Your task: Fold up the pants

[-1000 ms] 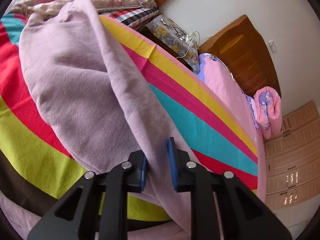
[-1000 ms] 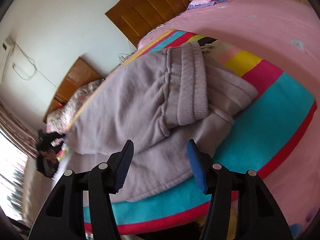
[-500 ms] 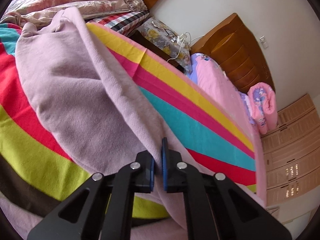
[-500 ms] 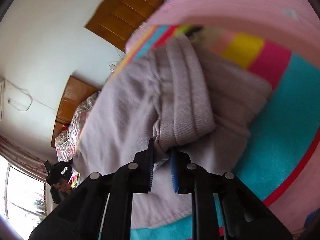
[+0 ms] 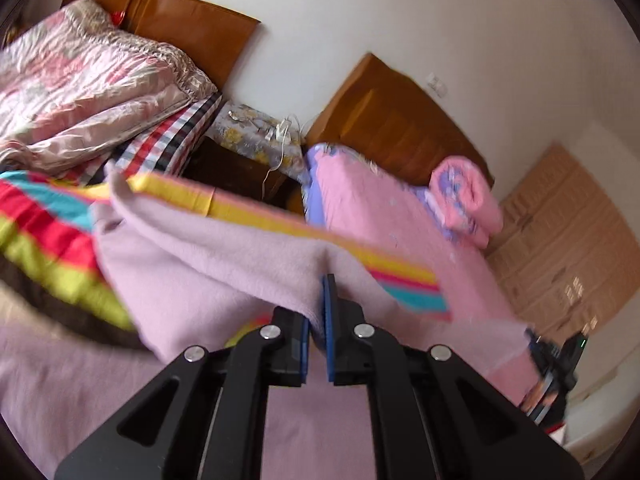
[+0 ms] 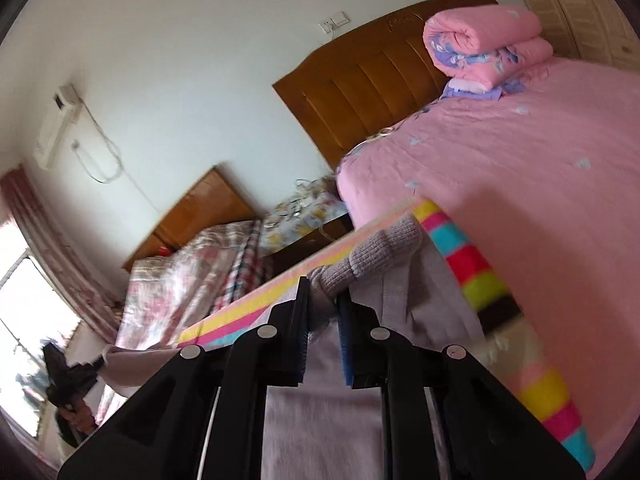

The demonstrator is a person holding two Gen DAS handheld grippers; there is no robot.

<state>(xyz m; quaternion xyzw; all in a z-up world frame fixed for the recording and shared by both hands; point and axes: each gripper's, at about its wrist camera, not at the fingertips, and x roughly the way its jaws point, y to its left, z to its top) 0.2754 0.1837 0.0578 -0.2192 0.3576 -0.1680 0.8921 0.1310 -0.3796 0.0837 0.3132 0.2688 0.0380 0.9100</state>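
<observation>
Home bedroom, beds (image 6: pixel 520 184), wooden headboards (image 6: pixel 360 88)

White walls (image 6: pixel 192 40) back two wooden headboards (image 6: pixel 372 80). A nightstand (image 5: pixel 240 176) stands between the beds. Daylight enters a window (image 6: pixel 32 304).

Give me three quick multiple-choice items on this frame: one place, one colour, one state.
1. Where does the rolled pink floral quilt lie?
A. on the pink-sheeted bed by its wooden headboard
B. on the floor
C. on the nightstand

2. What colour are the soft knit pants?
A. navy
B. pale lilac
C. green

3. What is the state of the left gripper?
A. wide open, nothing in it
B. shut on the pants fabric
C. open above the fabric

Answers:
1 A, the roll sits on the pink sheet at the headboard end.
2 B, the fabric is light purple in both views.
3 B, its blue pads pinch a fold of lilac cloth.
</observation>
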